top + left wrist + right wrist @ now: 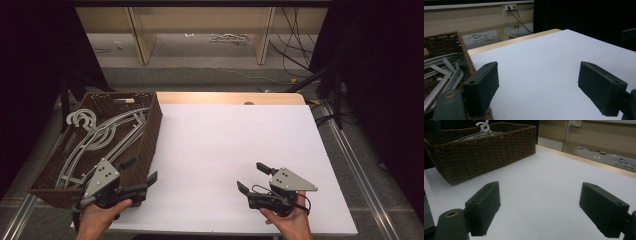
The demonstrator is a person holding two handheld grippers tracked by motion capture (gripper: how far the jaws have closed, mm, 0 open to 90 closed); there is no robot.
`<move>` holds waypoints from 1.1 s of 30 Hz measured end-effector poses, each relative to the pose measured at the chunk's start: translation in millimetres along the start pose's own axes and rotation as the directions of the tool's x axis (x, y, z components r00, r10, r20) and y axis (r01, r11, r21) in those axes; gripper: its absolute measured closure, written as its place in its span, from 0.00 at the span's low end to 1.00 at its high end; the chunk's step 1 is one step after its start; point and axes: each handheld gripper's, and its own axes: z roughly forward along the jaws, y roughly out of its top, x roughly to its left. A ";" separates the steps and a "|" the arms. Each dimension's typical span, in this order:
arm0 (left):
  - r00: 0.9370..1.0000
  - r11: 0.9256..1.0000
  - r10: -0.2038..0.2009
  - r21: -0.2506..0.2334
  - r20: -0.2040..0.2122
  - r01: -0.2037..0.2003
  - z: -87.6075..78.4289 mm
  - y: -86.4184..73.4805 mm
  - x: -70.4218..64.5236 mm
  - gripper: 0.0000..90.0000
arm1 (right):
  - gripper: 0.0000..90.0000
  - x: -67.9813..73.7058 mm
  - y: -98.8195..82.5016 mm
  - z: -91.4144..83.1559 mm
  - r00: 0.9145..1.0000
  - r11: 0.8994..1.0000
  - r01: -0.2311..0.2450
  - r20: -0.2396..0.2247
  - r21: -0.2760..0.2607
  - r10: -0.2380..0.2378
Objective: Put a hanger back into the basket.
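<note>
Item: dark brown woven wicker basket (150, 131) of grey hangers (102, 134), ten o'clock of my left tongs (140, 174); both tongs, right tongs (251, 177) included, spread, empty.

The white worktop (235, 145) is evenly lit from overhead, while the surroundings at 3 and 9 o'clock are left in darkness. Soft shadows are cast beneath the tongs (544, 85), which are rendered slightly blurred at close range.

place: lab | signs: black curtains (30, 75); loose floor cables (295, 45); white worktable (240, 150)
</note>
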 end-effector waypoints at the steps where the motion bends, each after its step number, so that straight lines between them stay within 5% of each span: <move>1: 1.000 1.000 0.003 -0.003 0.000 -0.003 0.1 -1.8 -3.0 0.18 | 0.20 0.6 -0.2 -1.2 1.000 1.000 0.006 -0.002 0.007 -0.006; 9: 1.000 1.000 0.004 -0.027 0.029 -0.003 3.9 -21.6 -16.8 0.18 | 0.19 8.5 -4.6 -6.9 1.000 1.000 0.005 -0.024 0.007 -0.005; 14: 0.999 1.000 0.006 0.001 0.042 -0.006 6.8 -31.8 -22.4 0.18 | 0.18 13.5 -8.9 -12.2 0.999 1.000 0.007 -0.037 0.016 -0.006; 18: 0.999 0.999 0.036 0.009 0.041 -0.036 8.5 -32.2 -24.8 0.18 | 0.18 17.0 -11.3 -14.1 0.998 1.000 0.010 -0.056 0.020 -0.008; 33: 0.997 0.999 0.049 0.004 0.057 -0.049 9.3 -32.1 -24.1 0.18 | 0.18 14.3 -12.0 -12.0 0.998 0.999 0.018 -0.053 0.030 -0.016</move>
